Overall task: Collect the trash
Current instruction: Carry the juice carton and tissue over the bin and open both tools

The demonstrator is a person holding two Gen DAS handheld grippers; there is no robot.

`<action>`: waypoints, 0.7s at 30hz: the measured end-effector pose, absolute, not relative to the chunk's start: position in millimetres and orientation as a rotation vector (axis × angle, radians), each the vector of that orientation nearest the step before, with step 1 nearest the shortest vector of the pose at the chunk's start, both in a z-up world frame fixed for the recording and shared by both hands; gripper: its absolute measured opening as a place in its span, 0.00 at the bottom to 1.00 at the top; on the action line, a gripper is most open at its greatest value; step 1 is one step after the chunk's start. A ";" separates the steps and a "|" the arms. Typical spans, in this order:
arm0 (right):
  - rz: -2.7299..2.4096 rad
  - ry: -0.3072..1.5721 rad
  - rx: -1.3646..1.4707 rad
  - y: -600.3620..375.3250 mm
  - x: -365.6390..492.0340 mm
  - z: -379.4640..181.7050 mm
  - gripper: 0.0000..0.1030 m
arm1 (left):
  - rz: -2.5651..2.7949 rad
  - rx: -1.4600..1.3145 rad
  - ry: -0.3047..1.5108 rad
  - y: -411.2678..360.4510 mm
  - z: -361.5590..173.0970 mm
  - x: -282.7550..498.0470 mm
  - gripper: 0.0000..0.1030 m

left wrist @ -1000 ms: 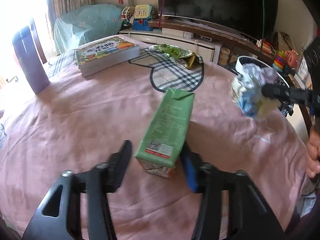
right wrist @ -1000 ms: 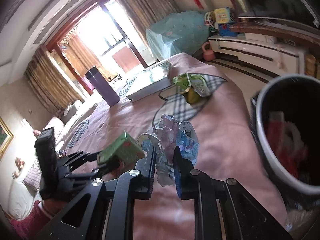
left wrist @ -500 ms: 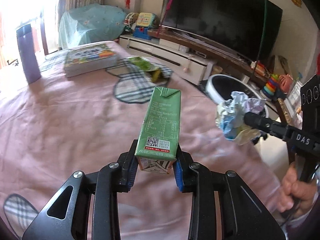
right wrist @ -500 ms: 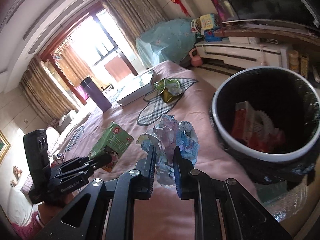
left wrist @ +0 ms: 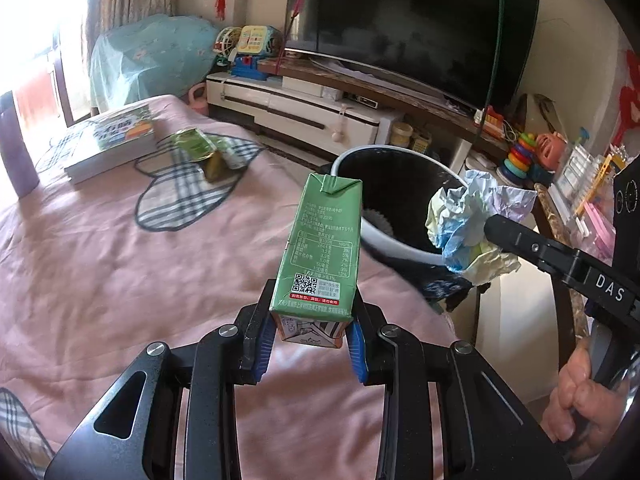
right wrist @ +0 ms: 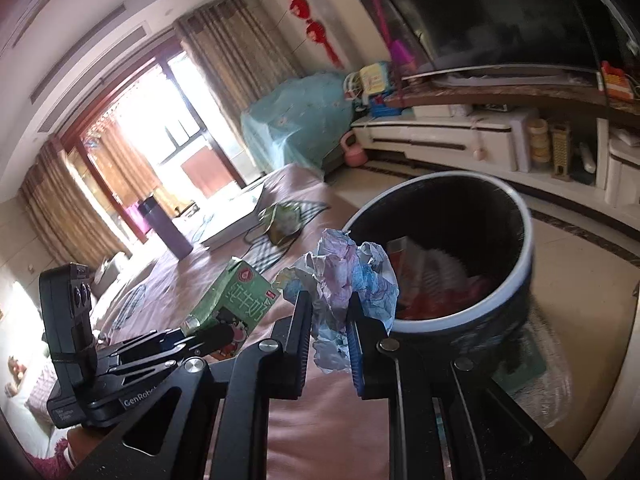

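Observation:
My left gripper [left wrist: 310, 334] is shut on a green milk carton [left wrist: 324, 248] and holds it in the air above the pink tablecloth [left wrist: 100, 264]. The carton also shows in the right wrist view [right wrist: 236, 300]. My right gripper [right wrist: 330, 320] is shut on a crumpled paper ball [right wrist: 344, 276], close to the rim of the black-lined trash bin [right wrist: 516, 280]. In the left wrist view the paper ball [left wrist: 468, 224] hangs over the bin's rim [left wrist: 400, 248]. A green snack wrapper [left wrist: 200, 148] lies on the table farther back.
A stack of books [left wrist: 112, 140] and a purple tumbler [right wrist: 166, 228] stand at the table's far side. The bin holds red and white trash [right wrist: 424, 276]. A TV cabinet [left wrist: 312, 112] and TV [left wrist: 408, 28] are behind the bin.
My left gripper closed on the carton, lifted it off the table and carried it toward the bin. My right gripper moved the paper ball closer to the bin's rim.

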State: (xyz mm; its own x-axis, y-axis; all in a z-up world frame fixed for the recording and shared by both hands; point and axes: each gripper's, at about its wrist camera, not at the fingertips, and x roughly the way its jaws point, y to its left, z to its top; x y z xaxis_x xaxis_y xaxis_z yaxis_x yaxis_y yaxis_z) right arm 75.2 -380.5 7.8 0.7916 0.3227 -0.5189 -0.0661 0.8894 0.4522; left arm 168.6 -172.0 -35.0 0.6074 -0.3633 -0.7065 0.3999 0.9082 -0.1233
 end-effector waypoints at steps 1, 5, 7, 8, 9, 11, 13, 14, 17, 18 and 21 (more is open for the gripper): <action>0.211 0.624 0.433 -383.5 74.7 8.1 0.17 | -0.445 0.050 0.807 -176.4 -34.2 168.4 0.29; 0.193 0.612 0.436 -394.1 73.5 10.7 0.17 | -0.451 0.063 0.802 -189.0 -30.5 169.0 0.29; 0.188 0.608 0.434 -397.2 73.6 12.1 0.17 | -0.454 0.067 0.795 -192.4 -28.4 169.2 0.29; 0.186 0.606 0.433 -398.2 73.0 12.7 0.17 | -0.455 0.071 0.790 -194.6 -27.0 169.5 0.29; 0.183 0.604 0.434 -399.5 73.0 13.5 0.17 | -0.456 0.073 0.788 -196.3 -26.0 169.0 0.29; 0.181 0.599 0.434 -402.8 72.7 15.1 0.17 | -0.457 0.077 0.783 -199.5 -24.4 169.5 0.29; 0.177 0.596 0.434 -405.5 73.2 15.6 0.17 | -0.458 0.081 0.782 -202.2 -24.0 170.9 0.29; 0.175 0.596 0.435 -406.4 74.0 15.9 0.17 | -0.459 0.081 0.783 -203.5 -24.2 171.6 0.29; 0.172 0.598 0.431 -408.9 76.6 15.9 0.17 | -0.462 0.090 0.784 -208.0 -23.8 173.4 0.29; 0.170 0.599 0.429 -408.9 77.8 15.9 0.17 | -0.462 0.092 0.784 -209.1 -24.0 173.6 0.29; 0.164 0.601 0.424 -411.6 81.4 15.9 0.17 | -0.466 0.095 0.786 -211.9 -23.4 177.4 0.29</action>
